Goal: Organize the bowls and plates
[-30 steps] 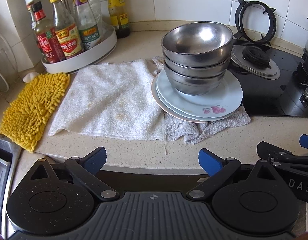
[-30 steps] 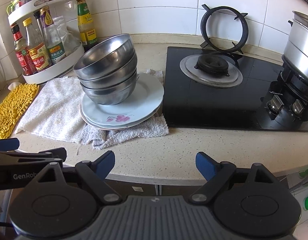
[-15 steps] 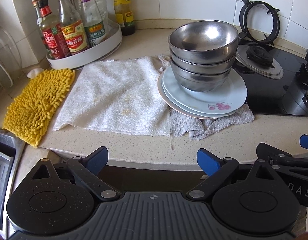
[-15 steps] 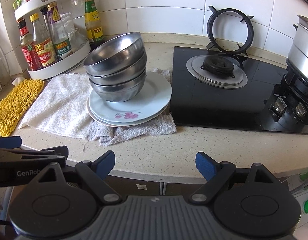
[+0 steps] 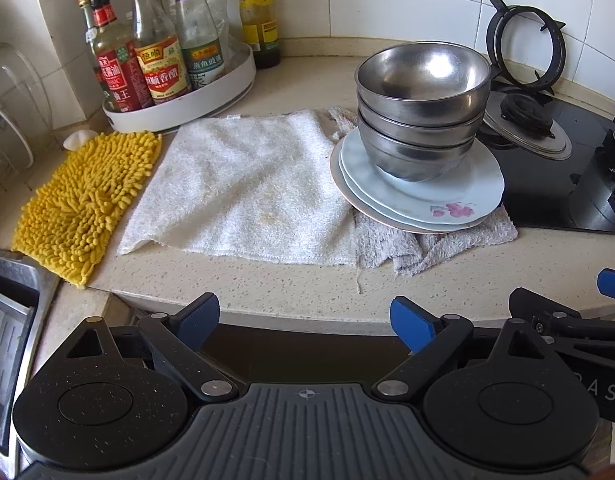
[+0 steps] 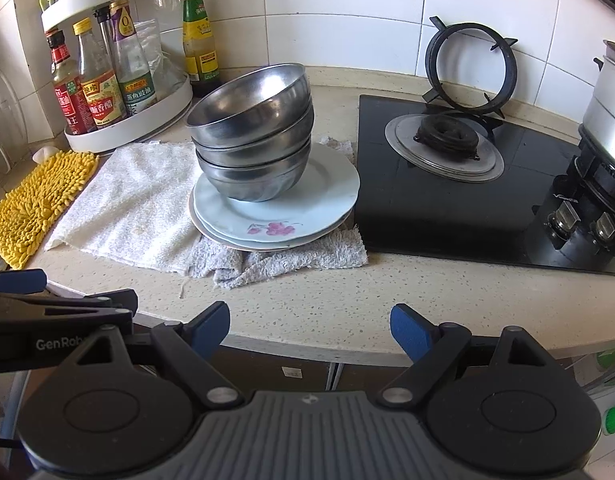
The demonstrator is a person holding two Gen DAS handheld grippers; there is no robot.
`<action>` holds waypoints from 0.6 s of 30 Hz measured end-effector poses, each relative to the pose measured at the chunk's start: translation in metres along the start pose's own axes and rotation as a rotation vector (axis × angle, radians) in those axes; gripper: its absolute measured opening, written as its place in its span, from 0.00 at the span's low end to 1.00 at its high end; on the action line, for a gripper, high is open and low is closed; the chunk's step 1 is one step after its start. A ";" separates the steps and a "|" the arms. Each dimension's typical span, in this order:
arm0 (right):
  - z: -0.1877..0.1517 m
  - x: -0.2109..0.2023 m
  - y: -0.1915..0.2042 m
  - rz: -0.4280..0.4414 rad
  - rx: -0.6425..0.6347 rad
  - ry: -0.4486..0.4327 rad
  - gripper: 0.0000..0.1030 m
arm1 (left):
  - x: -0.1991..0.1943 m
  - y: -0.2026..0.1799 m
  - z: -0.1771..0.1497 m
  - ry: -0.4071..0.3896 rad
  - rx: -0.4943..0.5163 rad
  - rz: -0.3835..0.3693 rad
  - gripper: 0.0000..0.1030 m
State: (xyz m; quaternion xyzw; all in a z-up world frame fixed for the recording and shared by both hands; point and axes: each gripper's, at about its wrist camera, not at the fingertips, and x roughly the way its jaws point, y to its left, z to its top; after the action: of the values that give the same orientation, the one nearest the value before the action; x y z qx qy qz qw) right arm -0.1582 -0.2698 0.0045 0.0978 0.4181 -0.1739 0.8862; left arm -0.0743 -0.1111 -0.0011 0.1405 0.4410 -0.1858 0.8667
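Three nested steel bowls (image 5: 421,108) (image 6: 253,140) stand on a stack of white plates (image 5: 459,204) (image 6: 327,200); the top plate has a pink flower print. The plates rest on a grey towel at the counter's middle. My left gripper (image 5: 305,318) is open and empty, held at the counter's front edge, below and left of the stack. My right gripper (image 6: 309,326) is open and empty, at the front edge, below and right of the stack. Each gripper shows at the edge of the other's view.
A white towel (image 5: 243,184) and a yellow chenille mat (image 5: 87,196) lie left of the stack. A white turntable rack with sauce bottles (image 5: 155,76) stands at the back left. A black gas hob (image 6: 467,188) with a steel pot (image 6: 607,108) lies right. A sink edge (image 5: 11,320) is at far left.
Both grippers have moved forward, closer to the counter and the stack. Their jaws stay open. Nothing on the counter has moved.
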 end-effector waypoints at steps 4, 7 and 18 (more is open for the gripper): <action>0.000 -0.002 0.000 -0.001 -0.001 -0.007 0.91 | -0.001 0.001 0.000 -0.003 0.002 -0.002 0.93; -0.002 -0.004 0.001 -0.002 0.001 -0.012 0.91 | -0.003 0.001 -0.001 -0.010 0.000 -0.003 0.92; -0.003 -0.009 -0.001 0.002 -0.008 -0.032 0.91 | -0.010 -0.001 -0.002 -0.034 0.003 -0.003 0.91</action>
State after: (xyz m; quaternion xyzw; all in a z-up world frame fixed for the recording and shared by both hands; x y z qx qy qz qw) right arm -0.1655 -0.2674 0.0095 0.0919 0.4045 -0.1730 0.8933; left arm -0.0812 -0.1090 0.0060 0.1377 0.4262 -0.1901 0.8737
